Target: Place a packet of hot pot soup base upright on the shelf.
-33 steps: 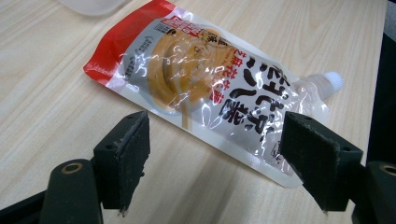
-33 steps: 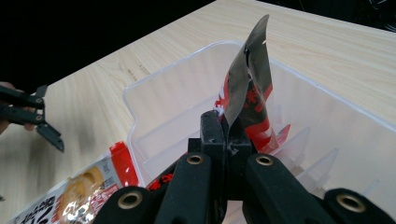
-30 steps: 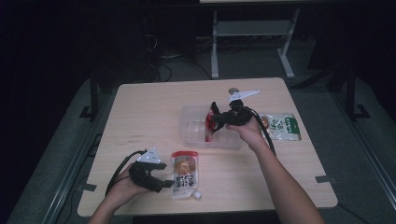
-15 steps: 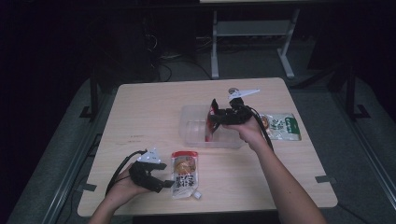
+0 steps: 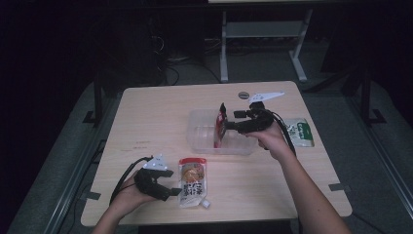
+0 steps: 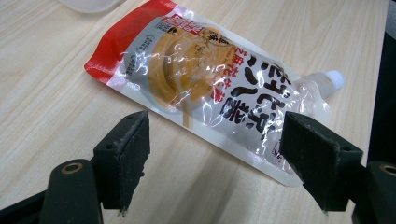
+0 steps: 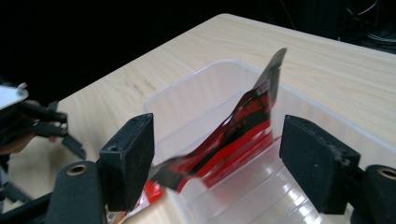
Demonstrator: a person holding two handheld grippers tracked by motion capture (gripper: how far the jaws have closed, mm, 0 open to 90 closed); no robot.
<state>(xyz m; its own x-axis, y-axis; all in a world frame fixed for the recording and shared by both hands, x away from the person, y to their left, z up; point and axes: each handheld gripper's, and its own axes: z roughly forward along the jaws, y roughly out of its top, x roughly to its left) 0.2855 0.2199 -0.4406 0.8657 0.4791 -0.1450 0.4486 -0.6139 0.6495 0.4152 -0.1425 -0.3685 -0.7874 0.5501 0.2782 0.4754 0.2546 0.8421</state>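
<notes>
Dim, dark surroundings; glare on the glossy pouch (image 6: 205, 88); motion-blurred red packet (image 7: 233, 135).

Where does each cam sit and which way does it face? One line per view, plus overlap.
High view: above the person's side, facing forward and down on the table; both forearms, left gripper, right gripper.
Left gripper view: rides the left gripper, looks down at the sauce pouch; open jaws.
Right gripper view: rides the right gripper, looks into the clear bin with the red packet; open jaws.
Shared: high and left gripper views share the pouch.
</notes>
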